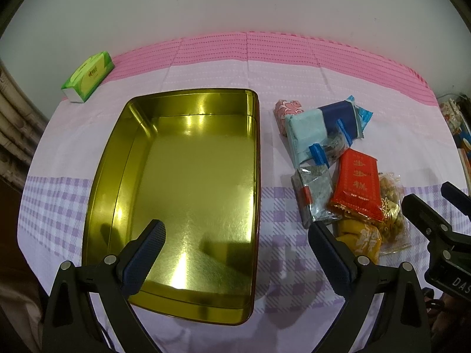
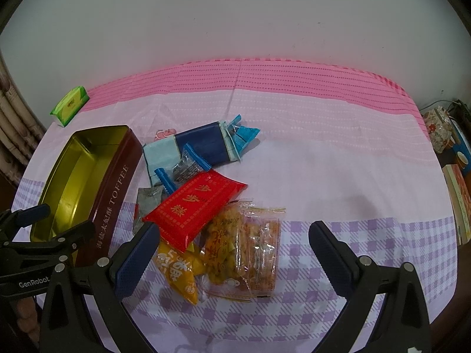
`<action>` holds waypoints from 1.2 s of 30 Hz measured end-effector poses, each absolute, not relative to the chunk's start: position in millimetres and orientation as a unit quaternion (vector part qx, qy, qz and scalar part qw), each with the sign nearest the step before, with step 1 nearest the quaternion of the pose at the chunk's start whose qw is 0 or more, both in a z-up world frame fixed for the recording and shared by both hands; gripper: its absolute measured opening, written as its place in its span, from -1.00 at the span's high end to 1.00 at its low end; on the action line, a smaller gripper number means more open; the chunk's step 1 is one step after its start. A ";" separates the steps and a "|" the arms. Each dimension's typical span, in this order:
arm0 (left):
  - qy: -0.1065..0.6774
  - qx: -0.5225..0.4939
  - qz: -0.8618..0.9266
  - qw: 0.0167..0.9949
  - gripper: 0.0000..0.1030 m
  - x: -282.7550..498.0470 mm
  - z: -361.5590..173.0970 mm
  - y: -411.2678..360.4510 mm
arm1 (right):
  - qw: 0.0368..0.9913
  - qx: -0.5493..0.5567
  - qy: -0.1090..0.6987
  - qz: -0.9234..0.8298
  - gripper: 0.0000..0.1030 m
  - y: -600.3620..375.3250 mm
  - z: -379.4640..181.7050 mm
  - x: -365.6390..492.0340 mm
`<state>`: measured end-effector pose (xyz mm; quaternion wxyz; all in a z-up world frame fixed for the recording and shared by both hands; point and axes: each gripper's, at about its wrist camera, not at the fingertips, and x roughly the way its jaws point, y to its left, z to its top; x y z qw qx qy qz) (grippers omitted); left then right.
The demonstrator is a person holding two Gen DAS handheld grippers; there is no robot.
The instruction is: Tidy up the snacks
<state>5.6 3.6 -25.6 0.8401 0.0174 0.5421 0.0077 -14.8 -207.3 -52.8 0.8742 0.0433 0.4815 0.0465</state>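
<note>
An open gold-lined tin with dark red "TOFFEE" sides lies empty on the table. To its right is a pile of snack packets: a red packet, a blue-and-teal packet, a silver one, a yellow one and clear packs of orange crackers. My left gripper is open and empty above the tin's near end. My right gripper is open and empty just above the crackers and the yellow packet.
A green tissue pack sits at the far left near the wall. The table has a pink, white and purple checked cloth. Books and clutter lie past the right edge.
</note>
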 end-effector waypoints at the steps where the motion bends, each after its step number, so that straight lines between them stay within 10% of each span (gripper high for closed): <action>1: 0.543 0.017 0.007 0.840 -0.89 5.6 -25.7 3.6 | 0.874 0.043 0.481 0.047 -0.95 -207.3 -52.7 -14.8; 27: 0.552 0.008 0.009 0.834 -0.89 9.1 -31.9 10.7 | 0.865 0.014 0.500 0.040 -0.93 -228.0 -66.5 -23.7; 36: 0.553 0.014 0.007 0.833 -0.89 10.2 -33.1 10.2 | 0.853 0.017 0.520 0.047 -0.40 -235.1 -81.6 -25.4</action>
